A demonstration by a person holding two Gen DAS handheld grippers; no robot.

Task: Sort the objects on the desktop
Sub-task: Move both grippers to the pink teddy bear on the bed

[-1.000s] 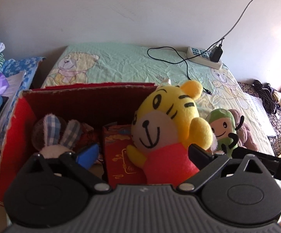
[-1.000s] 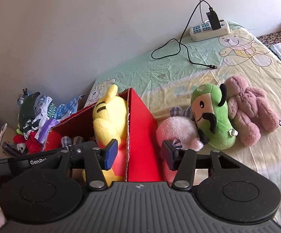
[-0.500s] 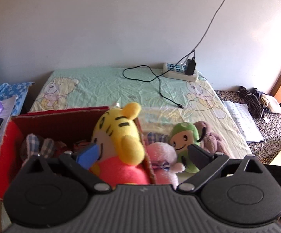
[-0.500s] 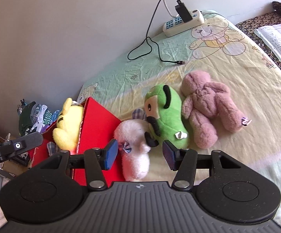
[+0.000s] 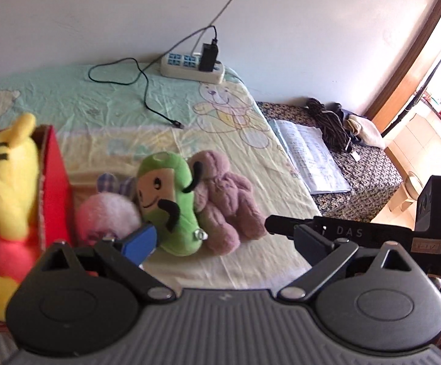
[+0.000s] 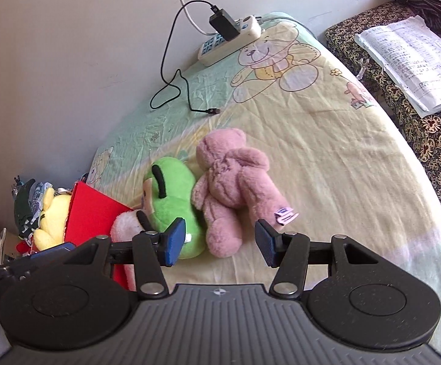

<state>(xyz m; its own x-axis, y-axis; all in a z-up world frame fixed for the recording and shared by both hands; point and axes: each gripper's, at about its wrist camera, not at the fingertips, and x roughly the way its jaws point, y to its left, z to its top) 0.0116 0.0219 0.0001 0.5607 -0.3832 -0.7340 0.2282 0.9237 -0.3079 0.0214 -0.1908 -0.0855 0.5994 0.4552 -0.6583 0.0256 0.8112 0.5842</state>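
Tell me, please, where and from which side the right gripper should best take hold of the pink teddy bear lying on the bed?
Probably across its torso, from above. The pink teddy bear lies flat beside the green plush, legs toward the open right gripper; the free far side leaves room for one finger.

The left wrist camera sits behind the left gripper (image 5: 225, 240) and looks down across the bed (image 5: 113, 103) toward the wall, with the red box (image 5: 56, 170) close on its left. The right wrist camera sits behind the right gripper (image 6: 220, 245), higher up, looking down at the bed (image 6: 342, 158). Both views share the green toy (image 5: 171, 200) (image 6: 174, 191), the pink bear (image 5: 229, 203) (image 6: 235, 182) and the power strip (image 5: 193, 68) (image 6: 232, 41).
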